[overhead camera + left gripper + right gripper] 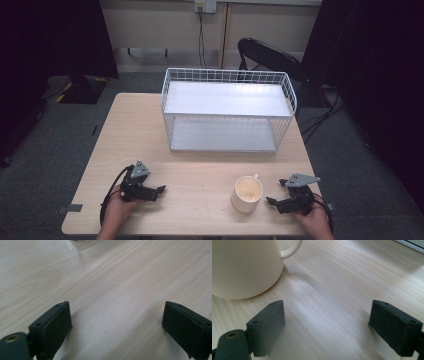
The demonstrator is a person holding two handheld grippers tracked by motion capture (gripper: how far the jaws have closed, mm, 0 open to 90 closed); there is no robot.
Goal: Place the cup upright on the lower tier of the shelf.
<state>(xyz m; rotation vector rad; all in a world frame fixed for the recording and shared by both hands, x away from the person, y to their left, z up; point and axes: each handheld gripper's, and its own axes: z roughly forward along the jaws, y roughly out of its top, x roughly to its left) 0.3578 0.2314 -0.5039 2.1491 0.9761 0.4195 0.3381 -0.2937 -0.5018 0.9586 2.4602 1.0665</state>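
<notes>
Two grippers rest near the desk's [200, 175] front edge: left gripper [159, 190] toward the front-left corner, right gripper [272, 200] toward the front-right, both jaws wide apart, empty. Cream mug [247, 194] (no lettering visible) stands just beside the right gripper. Wire basket [227, 111] sits at the back edge.

— Where is the high view looking from?
— It is looking forward and down from above the person's side, taking in the whole table [200, 175], the white wire rack [227, 110] at its far side and the floor beyond.
— And the gripper views?
— Each is riding low, skimming the wood from very close along its own jaws. The right gripper view is facing the cream mug [244, 267] just ahead.
— What are they sharing?
— The mug [247, 193] and the tabletop [112, 277] are appearing in the high view too.
</notes>
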